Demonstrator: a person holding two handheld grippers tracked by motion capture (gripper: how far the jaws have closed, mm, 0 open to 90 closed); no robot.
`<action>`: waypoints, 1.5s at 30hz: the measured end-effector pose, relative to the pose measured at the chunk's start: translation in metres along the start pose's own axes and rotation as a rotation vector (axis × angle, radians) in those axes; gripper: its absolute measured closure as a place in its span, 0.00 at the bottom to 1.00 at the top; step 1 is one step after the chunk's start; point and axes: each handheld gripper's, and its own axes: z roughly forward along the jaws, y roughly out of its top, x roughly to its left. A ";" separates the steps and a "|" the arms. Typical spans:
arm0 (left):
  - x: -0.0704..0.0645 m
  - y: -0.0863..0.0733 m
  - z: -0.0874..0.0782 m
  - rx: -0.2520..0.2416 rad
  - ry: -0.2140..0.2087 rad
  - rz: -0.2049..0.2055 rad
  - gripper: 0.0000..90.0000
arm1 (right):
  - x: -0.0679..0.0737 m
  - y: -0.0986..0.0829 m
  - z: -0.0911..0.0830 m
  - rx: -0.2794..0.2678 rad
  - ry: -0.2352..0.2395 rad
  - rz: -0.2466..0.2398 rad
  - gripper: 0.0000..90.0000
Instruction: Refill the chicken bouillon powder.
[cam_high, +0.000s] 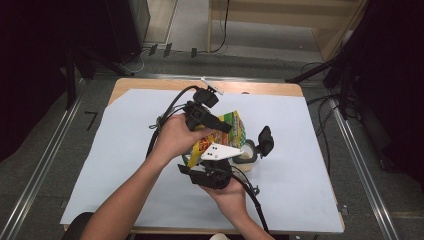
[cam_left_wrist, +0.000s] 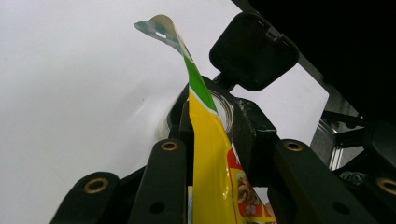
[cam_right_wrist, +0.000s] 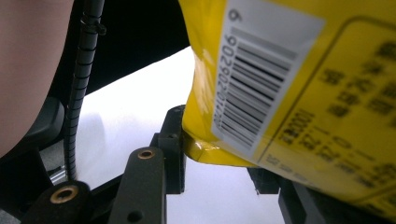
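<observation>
Near the middle of the desk (cam_high: 300, 200), above its white sheet, both tools hold a yellow snack bag (cam_high: 235, 127) between them. The left tool (cam_left_wrist: 210, 140) has its jaws closed narrow on the bag's green-and-yellow upper edge, just in front of a glass jar (cam_high: 248, 152) with a black flip lid (cam_high: 265, 140). The right tool (cam_right_wrist: 219, 172) seems to be clamped on the bag's lower corner by the barcode, though its far jaw is mostly hidden.

A wooden desk (cam_high: 260, 89) under a white sheet (cam_high: 130, 150) stands on grey floor (cam_high: 40, 150). Metal rails (cam_high: 357, 160) flank the desk; beyond it, cables (cam_high: 165, 50) and a light wooden frame (cam_high: 300, 25).
</observation>
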 end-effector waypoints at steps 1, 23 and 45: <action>0.000 0.000 0.000 0.000 0.000 0.001 0.83 | 0.000 0.000 0.000 0.000 -0.002 0.001 0.71; 0.008 0.000 0.001 0.008 -0.053 -0.031 0.84 | 0.002 0.002 -0.002 0.020 -0.011 -0.010 0.72; 0.000 0.000 0.002 0.001 -0.015 -0.006 0.84 | 0.001 0.001 0.000 0.021 -0.014 0.009 0.72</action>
